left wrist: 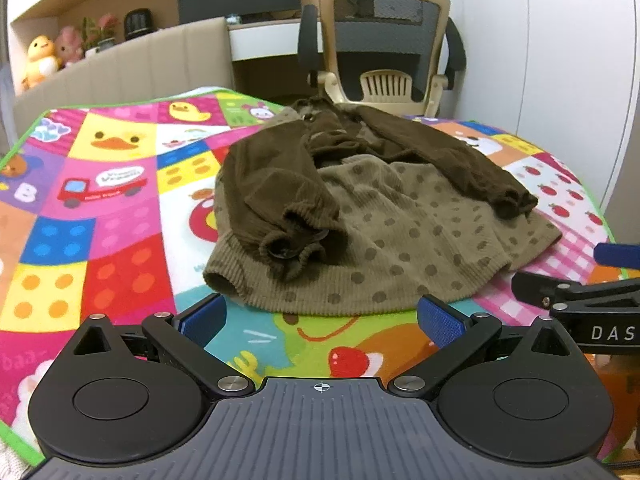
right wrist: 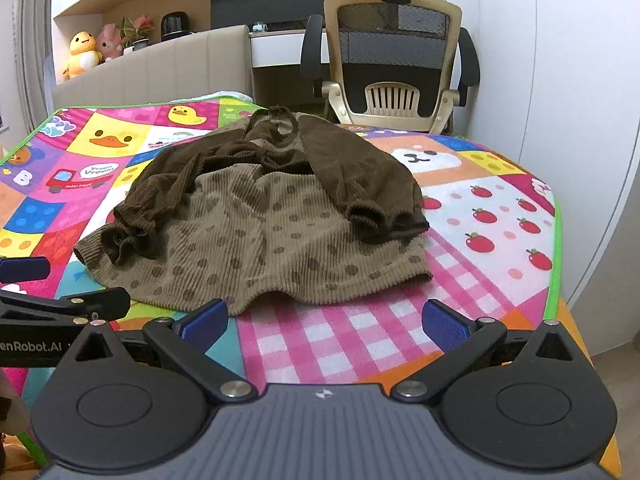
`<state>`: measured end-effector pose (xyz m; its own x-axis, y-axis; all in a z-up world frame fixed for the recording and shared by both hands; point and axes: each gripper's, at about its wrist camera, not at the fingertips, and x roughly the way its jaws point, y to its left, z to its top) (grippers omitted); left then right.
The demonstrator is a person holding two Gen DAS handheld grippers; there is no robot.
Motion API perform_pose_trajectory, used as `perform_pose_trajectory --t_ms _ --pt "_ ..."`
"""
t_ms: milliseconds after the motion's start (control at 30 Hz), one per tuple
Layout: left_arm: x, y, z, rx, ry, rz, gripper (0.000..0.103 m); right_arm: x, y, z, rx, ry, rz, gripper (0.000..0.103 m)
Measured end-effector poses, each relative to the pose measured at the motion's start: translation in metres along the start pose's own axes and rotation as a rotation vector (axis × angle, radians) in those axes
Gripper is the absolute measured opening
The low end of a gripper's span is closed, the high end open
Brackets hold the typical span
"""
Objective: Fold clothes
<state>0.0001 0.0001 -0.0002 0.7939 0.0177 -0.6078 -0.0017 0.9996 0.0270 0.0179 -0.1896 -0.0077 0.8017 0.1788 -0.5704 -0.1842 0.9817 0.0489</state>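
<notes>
A small brown corduroy dress [left wrist: 384,232] with an olive polka-dot skirt lies on the colourful play mat [left wrist: 100,216], both dark sleeves folded in over the front. It also shows in the right wrist view [right wrist: 264,232]. My left gripper [left wrist: 322,316] is open and empty, just short of the skirt hem. My right gripper [right wrist: 326,320] is open and empty, also near the hem, over the pink checked patch. The right gripper shows at the right edge of the left wrist view [left wrist: 592,292].
The mat [right wrist: 500,216] covers a low table with green-trimmed edges. A beige office chair [right wrist: 396,64] stands behind the far edge. A beige headboard [left wrist: 132,68], plush toys [left wrist: 42,60] and a desk are farther back. A white wall is on the right.
</notes>
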Motion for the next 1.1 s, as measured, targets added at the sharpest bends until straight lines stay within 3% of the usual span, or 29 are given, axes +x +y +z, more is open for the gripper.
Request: perform_pose_trajectory --t_ms 1100 --pt "0.011 0.005 -0.007 -0.025 0.086 0.014 0.103 0.006 0.006 -0.008 -0.019 0.033 0.005 0.103"
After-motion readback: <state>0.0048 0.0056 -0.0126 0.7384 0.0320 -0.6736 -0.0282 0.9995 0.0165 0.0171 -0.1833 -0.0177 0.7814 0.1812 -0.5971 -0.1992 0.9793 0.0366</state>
